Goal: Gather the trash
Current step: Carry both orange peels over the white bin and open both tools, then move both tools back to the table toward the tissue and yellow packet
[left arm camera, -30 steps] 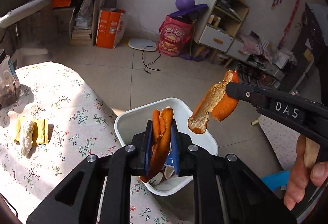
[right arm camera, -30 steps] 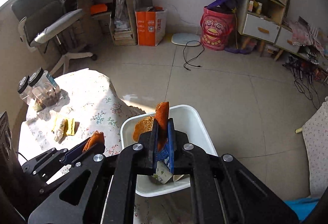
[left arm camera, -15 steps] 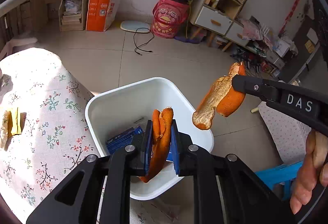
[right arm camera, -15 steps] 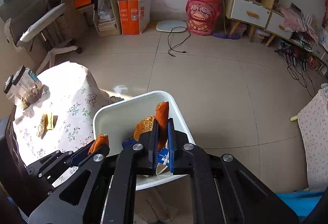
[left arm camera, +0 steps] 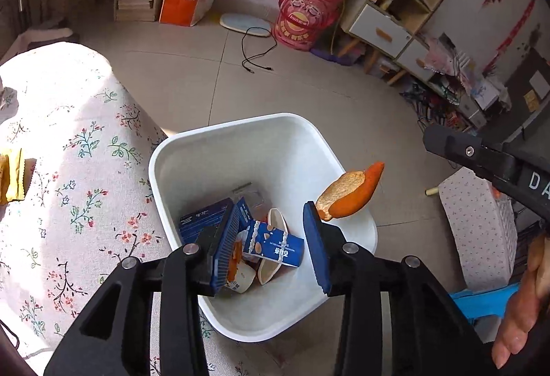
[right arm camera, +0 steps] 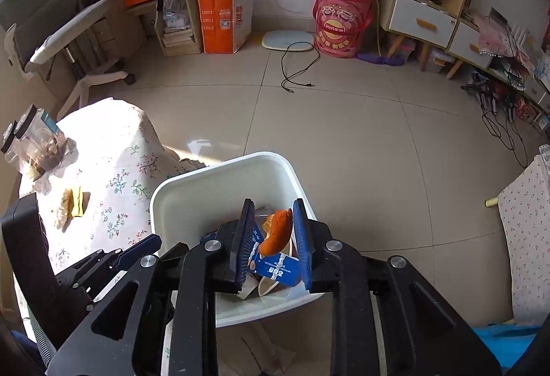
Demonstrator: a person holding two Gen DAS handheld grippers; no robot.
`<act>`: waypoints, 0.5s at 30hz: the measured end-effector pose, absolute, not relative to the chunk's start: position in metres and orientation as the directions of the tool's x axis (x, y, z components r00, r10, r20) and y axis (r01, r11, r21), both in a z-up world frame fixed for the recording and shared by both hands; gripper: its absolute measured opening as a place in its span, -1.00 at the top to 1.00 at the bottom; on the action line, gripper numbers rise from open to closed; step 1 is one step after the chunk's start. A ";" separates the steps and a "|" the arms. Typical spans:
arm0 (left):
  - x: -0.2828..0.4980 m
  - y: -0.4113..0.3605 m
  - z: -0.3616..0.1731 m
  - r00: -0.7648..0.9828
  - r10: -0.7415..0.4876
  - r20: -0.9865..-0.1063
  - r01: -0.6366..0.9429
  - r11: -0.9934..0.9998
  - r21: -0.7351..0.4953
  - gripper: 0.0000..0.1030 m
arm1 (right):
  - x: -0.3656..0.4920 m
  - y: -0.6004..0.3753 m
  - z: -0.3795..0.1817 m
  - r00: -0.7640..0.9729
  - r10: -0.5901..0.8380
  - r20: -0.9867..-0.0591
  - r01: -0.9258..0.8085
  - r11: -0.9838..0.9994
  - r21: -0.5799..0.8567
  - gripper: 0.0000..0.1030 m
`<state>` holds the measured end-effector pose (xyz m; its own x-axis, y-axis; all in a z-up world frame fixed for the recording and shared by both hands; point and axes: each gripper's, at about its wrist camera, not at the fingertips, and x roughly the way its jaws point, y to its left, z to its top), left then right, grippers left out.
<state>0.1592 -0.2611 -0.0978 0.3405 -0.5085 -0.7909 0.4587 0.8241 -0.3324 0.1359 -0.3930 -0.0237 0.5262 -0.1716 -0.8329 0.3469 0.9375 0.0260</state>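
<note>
My left gripper (left arm camera: 271,240) hangs over the white bin (left arm camera: 240,132), its jaws opening. A thin orange peel strip (left arm camera: 235,259) slips down along its left pad. My right gripper (right arm camera: 273,235) is over the same bin (right arm camera: 220,166), jaws also opening. A curled orange peel (right arm camera: 275,231) is loose between its pads. In the left wrist view that peel (left arm camera: 350,195) is in mid-air over the bin's right rim, below the right gripper's black finger (left arm camera: 447,144) and clear of it. A blue carton (left arm camera: 275,243) and paper cups lie in the bin.
The bin stands on the tiled floor against a table with a floral cloth (left arm camera: 86,169). A yellow wrapper (right arm camera: 74,200) and two jars (right arm camera: 31,142) are on the table. A person's hand (left arm camera: 522,314) holds the right gripper. A cable (right arm camera: 295,70) lies on the floor.
Both grippers sank toward the bin and went from shut on orange peels to open. Both peels have come free and are dropping into the bin.
</note>
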 end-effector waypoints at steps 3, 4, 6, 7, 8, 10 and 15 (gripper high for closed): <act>0.159 -0.257 -0.094 0.371 -0.478 -0.796 0.450 0.843 -0.296 0.23 | 0.138 -0.391 -0.023 0.529 -0.169 -0.831 0.342 0.939 0.027 0.47; 0.158 -0.256 -0.092 0.388 -0.464 -0.796 0.449 0.850 -0.276 0.23 | 0.138 -0.390 -0.022 0.533 -0.168 -0.829 0.340 0.940 0.028 0.46; 0.157 -0.252 -0.087 0.424 -0.439 -0.792 0.443 0.863 -0.242 0.23 | 0.139 -0.387 -0.019 0.545 -0.166 -0.822 0.331 0.943 0.029 0.42; 0.157 -0.248 -0.085 0.442 -0.429 -0.788 0.437 0.870 -0.228 0.23 | 0.139 -0.385 -0.017 0.550 -0.165 -0.819 0.328 0.944 0.030 0.40; 0.156 -0.245 -0.082 0.461 -0.418 -0.783 0.431 0.876 -0.214 0.23 | 0.140 -0.383 -0.015 0.556 -0.163 -0.815 0.323 0.946 0.032 0.38; 0.157 -0.239 -0.076 0.491 -0.403 -0.772 0.423 0.885 -0.193 0.23 | 0.141 -0.379 -0.012 0.567 -0.158 -0.809 0.314 0.949 0.034 0.35; 0.166 -0.217 -0.068 0.530 -0.368 -0.764 0.378 0.909 -0.176 0.23 | 0.148 -0.365 -0.009 0.580 -0.137 -0.803 0.285 0.957 0.043 0.32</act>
<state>0.1663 -0.2165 -0.0677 0.5304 -0.3682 -0.7636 0.3781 0.9089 -0.1756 0.1478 -0.3648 -0.0094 0.5798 -0.1370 -0.8032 0.2854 0.9575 0.0427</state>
